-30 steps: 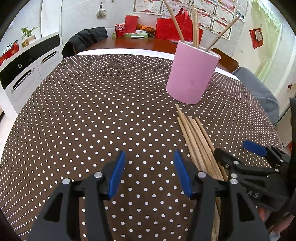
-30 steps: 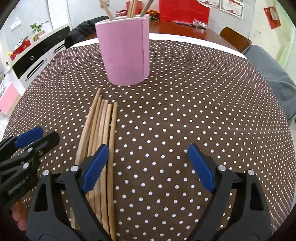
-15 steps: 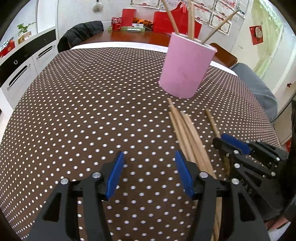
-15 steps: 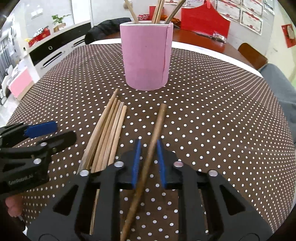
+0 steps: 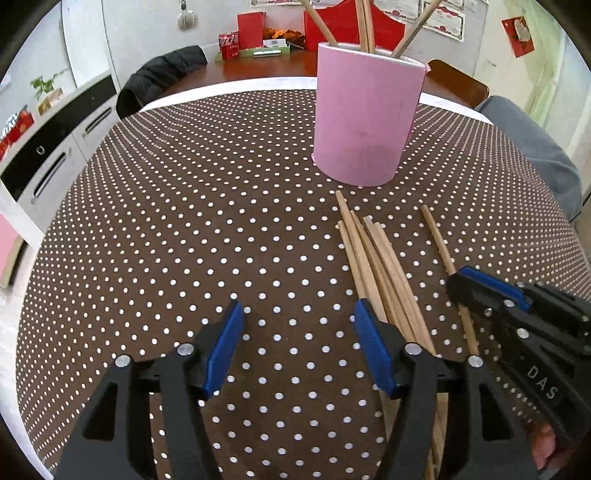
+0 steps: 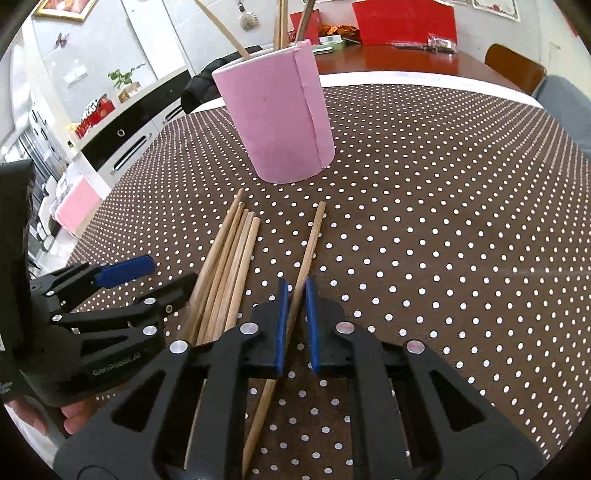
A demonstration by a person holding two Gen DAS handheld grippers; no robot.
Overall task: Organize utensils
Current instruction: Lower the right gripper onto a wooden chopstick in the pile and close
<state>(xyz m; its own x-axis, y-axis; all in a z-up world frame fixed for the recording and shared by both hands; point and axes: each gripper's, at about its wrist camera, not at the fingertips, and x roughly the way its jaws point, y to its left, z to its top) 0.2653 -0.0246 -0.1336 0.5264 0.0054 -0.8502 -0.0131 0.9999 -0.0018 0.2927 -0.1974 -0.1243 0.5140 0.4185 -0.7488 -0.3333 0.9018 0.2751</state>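
Note:
A pink cylindrical holder (image 5: 362,122) (image 6: 280,122) stands upright on the dotted tablecloth with several chopsticks in it. Several loose wooden chopsticks (image 5: 373,258) (image 6: 229,258) lie in a bundle in front of it. One chopstick (image 6: 312,240) (image 5: 437,240) lies apart, to the right of the bundle. My right gripper (image 6: 295,282) (image 5: 458,284) is closing its blue pads onto this chopstick, gripping it about midway along. My left gripper (image 5: 298,306) (image 6: 166,273) is to the left of the bundle. Its jaws are opening with only tablecloth between them.
The brown white-dotted tablecloth (image 5: 184,221) covers a round table. A dark jacket on a chair (image 5: 166,70) and a wooden table with red boxes (image 5: 251,29) lie beyond it. White cabinets (image 5: 55,140) stand at the left, a person's grey-clad leg (image 5: 528,147) at the right.
My right gripper went from wide open to shut on one chopstick, which now lies apart from the bundle. My left gripper moved closer to the holder and its jaws spread slightly.

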